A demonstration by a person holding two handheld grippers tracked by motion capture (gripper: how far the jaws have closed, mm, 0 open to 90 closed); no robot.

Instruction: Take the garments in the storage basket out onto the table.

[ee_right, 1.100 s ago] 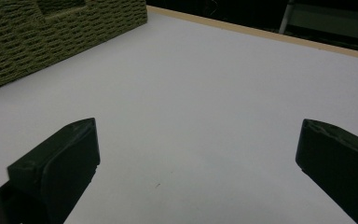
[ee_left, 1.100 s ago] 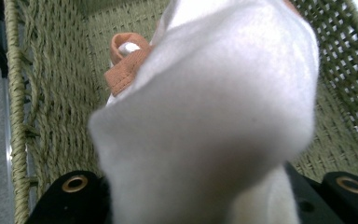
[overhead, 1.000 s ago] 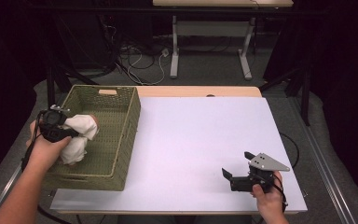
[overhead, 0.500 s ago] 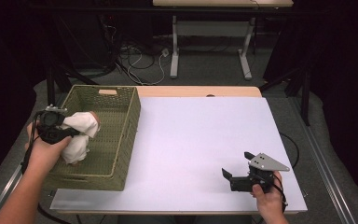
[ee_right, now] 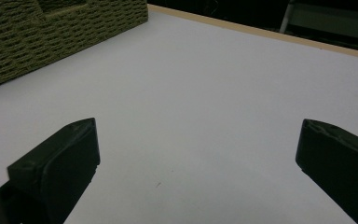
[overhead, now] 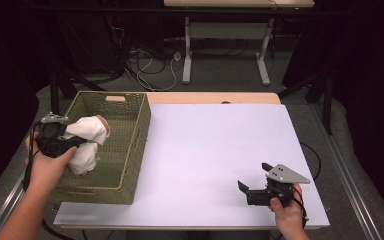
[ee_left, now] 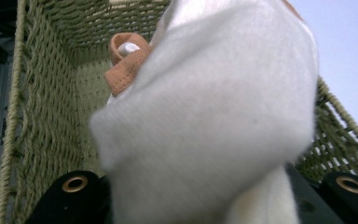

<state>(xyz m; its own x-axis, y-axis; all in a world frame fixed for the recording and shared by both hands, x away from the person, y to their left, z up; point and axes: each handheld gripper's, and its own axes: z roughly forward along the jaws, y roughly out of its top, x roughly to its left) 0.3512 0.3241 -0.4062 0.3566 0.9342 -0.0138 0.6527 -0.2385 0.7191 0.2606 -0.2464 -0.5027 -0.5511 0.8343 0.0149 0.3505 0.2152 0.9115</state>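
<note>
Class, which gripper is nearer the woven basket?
Left. The left gripper holds a white cloth over the woven basket; the right gripper rests open across the table.

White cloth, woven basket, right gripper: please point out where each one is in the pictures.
white cloth [overhead: 86, 141], high view, on the bunched middle of the fabric.
woven basket [overhead: 135, 131], high view, on its right wall.
right gripper [overhead: 251, 183], high view, midway between the tips of its open jaws.
</note>
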